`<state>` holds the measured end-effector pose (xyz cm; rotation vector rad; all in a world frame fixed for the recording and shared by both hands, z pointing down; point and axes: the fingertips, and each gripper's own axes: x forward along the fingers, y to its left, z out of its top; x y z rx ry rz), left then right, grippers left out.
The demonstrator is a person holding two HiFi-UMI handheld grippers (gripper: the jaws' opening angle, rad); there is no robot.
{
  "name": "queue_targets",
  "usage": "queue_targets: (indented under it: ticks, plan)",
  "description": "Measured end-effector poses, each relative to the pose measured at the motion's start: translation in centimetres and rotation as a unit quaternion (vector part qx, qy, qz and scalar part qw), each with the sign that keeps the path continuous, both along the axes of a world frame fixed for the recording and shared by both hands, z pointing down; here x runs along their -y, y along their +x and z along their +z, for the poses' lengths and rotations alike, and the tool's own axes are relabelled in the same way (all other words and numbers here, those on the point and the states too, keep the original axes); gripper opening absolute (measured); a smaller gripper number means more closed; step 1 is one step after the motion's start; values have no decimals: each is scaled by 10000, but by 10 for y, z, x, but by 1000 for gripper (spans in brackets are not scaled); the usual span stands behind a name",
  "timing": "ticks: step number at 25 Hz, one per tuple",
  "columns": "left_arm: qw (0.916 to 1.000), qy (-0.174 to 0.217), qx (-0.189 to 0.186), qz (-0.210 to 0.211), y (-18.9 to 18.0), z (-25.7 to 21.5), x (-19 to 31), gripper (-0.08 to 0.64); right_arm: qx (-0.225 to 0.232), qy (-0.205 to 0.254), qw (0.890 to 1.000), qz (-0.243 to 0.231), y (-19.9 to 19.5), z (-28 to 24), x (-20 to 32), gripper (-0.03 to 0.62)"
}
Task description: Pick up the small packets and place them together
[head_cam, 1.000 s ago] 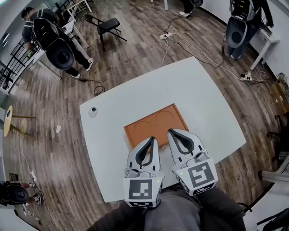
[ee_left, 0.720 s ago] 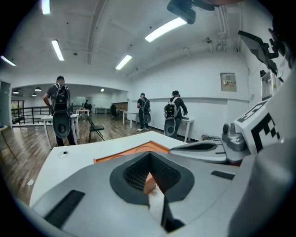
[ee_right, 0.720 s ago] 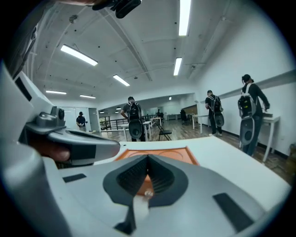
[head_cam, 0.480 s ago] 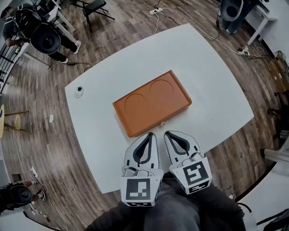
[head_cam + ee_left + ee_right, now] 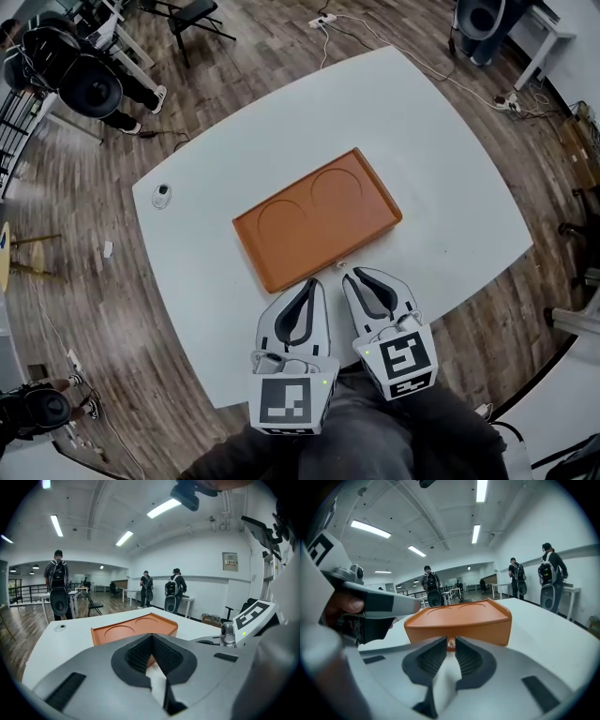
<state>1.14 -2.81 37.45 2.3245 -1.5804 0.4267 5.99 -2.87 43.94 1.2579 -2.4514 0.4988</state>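
An orange tray [image 5: 317, 217] with two round hollows lies in the middle of the white table [image 5: 450, 187]. One small packet [image 5: 340, 266] rests on the table at the tray's near edge. In the right gripper view that packet [image 5: 451, 644] shows in the narrow gap at the tips of my right gripper [image 5: 451, 638], whose jaws have just been opening; the pads do not press on it. My right gripper [image 5: 354, 274] and left gripper [image 5: 312, 281] sit side by side just short of the tray. The left gripper [image 5: 151, 637] is shut with nothing in it, tray [image 5: 133, 630] ahead.
A small round object [image 5: 161, 195] lies near the table's left edge. The table's near edge runs under both grippers. Around the table are a wooden floor with cables [image 5: 412, 70], a folding chair [image 5: 192, 14] and people with backpacks [image 5: 80, 80].
Both grippers have come down and back from over the tray to its near edge. The whole tray now shows, and the small packet has appeared in front of the right gripper's tips.
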Motion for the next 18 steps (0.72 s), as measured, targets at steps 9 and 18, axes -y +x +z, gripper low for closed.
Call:
queue_targets:
  ticks: [9, 18]
  plan:
    - [9998, -214, -27, 32, -5, 21, 4, -3, -148, -136, 9998, 48, -10, 21, 12, 81]
    - [9994, -334, -49, 43, -10, 23, 8, -3, -557, -280, 9981, 28, -14, 29, 19, 81]
